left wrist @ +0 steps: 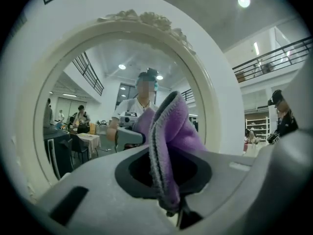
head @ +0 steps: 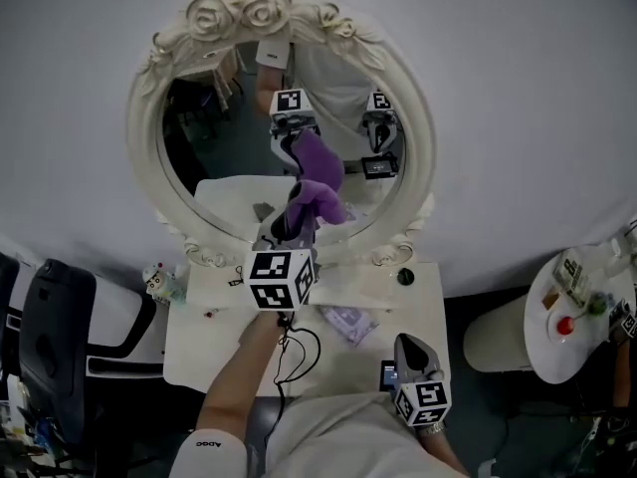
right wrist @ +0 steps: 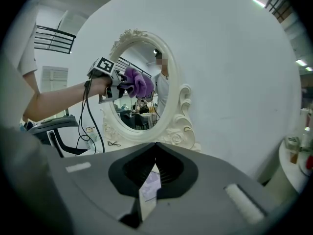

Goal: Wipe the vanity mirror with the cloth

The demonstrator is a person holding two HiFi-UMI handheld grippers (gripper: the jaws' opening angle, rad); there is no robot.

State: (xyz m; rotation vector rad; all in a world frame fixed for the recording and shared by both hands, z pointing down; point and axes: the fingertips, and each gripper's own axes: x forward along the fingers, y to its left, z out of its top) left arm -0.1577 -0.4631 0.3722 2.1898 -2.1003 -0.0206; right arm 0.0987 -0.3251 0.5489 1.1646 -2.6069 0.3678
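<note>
The oval vanity mirror [head: 199, 147] in its white rose-carved frame stands at the back of the table; it also shows in the right gripper view [right wrist: 146, 106] and fills the left gripper view [left wrist: 88, 106]. My left gripper [head: 292, 219] is raised in front of the lower glass, shut on a purple cloth [head: 318, 197]. The bunched cloth [left wrist: 172, 141] sticks up from between its jaws and touches or nearly touches the glass. From the side, the cloth [right wrist: 139, 82] sits against the mirror. My right gripper [head: 413, 352] hangs low near my body, shut, holding nothing.
A white vanity table [head: 199, 352] carries a purple-patterned packet [head: 348, 322], a small black round thing [head: 405, 277] and a little figure [head: 159, 282]. A black chair [head: 55, 317] stands at left. A round white side table [head: 542, 342] with small items stands at right.
</note>
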